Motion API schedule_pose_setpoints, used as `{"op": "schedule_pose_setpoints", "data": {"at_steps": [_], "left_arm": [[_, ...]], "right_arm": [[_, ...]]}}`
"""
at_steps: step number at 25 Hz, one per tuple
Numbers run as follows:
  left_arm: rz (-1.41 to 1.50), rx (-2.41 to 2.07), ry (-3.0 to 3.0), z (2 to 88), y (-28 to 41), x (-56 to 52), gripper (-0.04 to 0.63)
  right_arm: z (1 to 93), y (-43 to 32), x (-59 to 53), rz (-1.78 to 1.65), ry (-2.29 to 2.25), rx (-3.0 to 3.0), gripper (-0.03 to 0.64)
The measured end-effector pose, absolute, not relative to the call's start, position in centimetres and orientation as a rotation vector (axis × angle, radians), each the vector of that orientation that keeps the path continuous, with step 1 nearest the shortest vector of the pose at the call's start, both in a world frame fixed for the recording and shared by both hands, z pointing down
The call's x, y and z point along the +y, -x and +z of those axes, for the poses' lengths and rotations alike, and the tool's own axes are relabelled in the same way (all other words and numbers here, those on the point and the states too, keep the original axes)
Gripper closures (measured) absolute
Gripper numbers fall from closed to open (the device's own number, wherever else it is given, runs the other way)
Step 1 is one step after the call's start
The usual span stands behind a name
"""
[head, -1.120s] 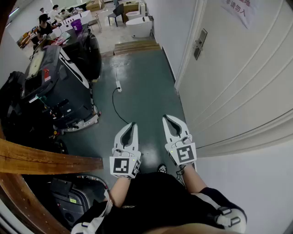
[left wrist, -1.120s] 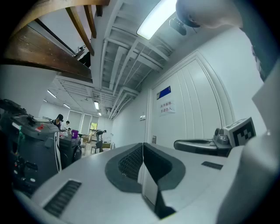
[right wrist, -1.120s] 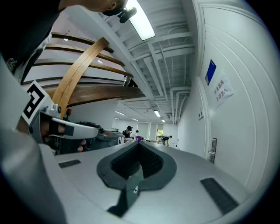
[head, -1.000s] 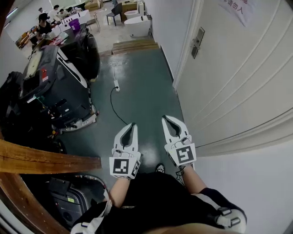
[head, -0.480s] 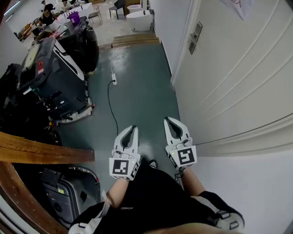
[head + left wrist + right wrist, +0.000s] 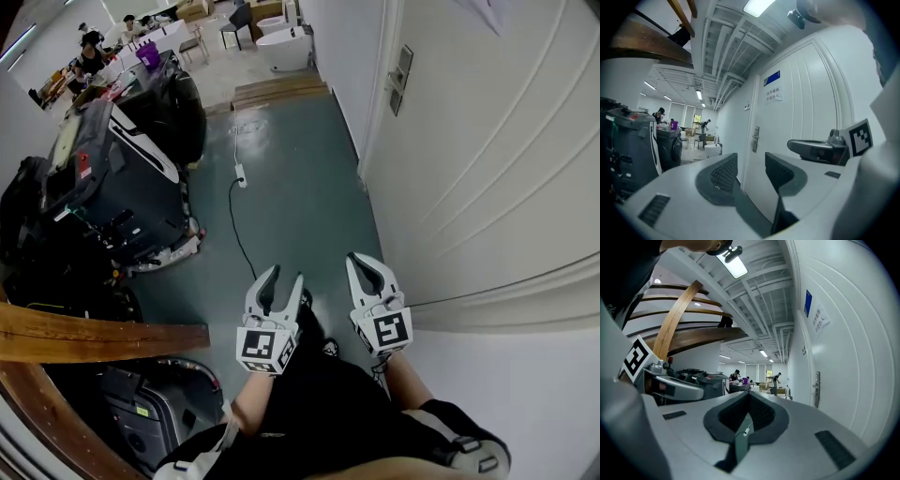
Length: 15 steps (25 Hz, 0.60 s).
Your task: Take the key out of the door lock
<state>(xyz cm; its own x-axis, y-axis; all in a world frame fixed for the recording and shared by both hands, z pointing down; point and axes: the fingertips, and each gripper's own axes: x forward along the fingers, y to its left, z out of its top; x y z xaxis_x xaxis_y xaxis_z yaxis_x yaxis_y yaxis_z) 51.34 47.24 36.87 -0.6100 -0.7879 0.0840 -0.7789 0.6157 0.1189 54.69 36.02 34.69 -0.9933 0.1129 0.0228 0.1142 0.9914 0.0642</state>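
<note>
The white door runs along the right, and its metal lock plate with a handle is far ahead of both grippers. The same lock plate is small in the left gripper view and shows again as the lock plate in the right gripper view. A key is too small to make out. My left gripper hangs over the green floor with its jaws opening and nothing between them. My right gripper is beside it, nearer the door, shut and empty.
Large black machines line the left side. A power strip with a black cable lies on the green floor. A wooden beam crosses the lower left. Wooden boards, white fixtures and people at tables stand far back.
The left gripper's jaws have gone from shut to spread apart. Both grippers sit slightly lower and further right in the head view, and the view has shifted a little.
</note>
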Motion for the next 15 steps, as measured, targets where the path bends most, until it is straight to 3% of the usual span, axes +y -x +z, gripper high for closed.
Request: {"op": "schedule_pose_setpoints", "data": {"at_steps": [8,15], "left_arm": [[-0.167,-2.703,-1.298,37.6,-44.5,46.2,0.41],[-0.215,-2.73,-1.306,36.3,-34.5,45.3,0.41]], "right_arm": [[34.4,-47.7,35.4,-0.134,0.212,-3.095,0.609],[33.4,-38.7,34.9,-0.196,0.263,-3.092,0.609]]}}
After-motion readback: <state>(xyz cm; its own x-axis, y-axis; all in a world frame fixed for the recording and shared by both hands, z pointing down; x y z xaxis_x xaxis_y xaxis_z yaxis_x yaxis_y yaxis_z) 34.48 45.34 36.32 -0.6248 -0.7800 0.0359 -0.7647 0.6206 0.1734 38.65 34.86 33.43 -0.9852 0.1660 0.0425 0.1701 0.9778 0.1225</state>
